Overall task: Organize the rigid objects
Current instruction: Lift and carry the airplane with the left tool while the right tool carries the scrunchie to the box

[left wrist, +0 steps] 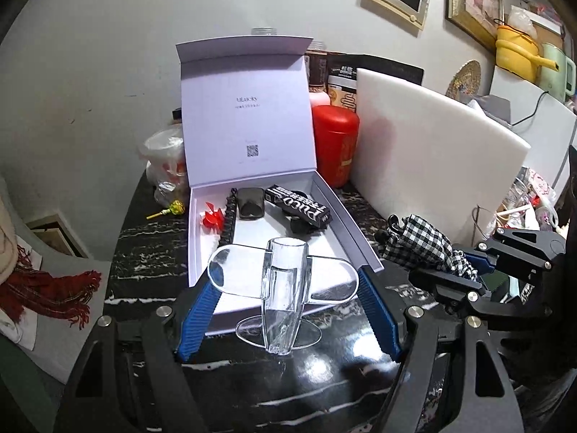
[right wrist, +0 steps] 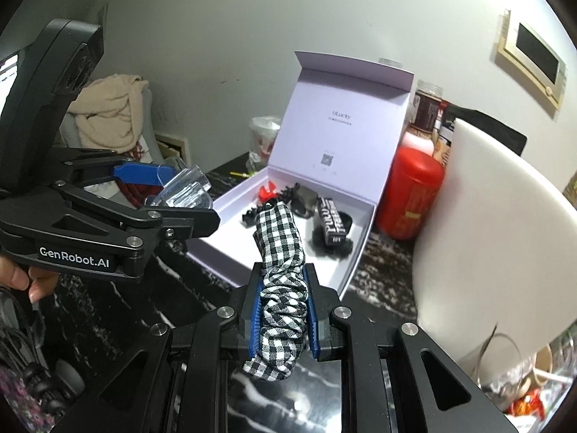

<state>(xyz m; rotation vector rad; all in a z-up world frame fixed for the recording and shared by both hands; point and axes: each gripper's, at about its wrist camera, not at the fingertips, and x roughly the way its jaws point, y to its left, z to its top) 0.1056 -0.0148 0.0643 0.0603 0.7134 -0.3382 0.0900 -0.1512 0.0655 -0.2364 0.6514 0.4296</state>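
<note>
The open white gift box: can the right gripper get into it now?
Probably yes: the open white gift box lies lid-up just ahead of the right gripper, nothing between, though it already clamps the black-and-white checked fabric roll.

Black marble-patterned table [left wrist: 151, 252], open white box [left wrist: 360, 231], red canister [left wrist: 335, 144], lollipop [left wrist: 173, 209], white board [left wrist: 432, 151]

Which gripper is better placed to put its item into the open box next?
Probably the right gripper: its checked scrunchie already reaches over the box rim.
</note>
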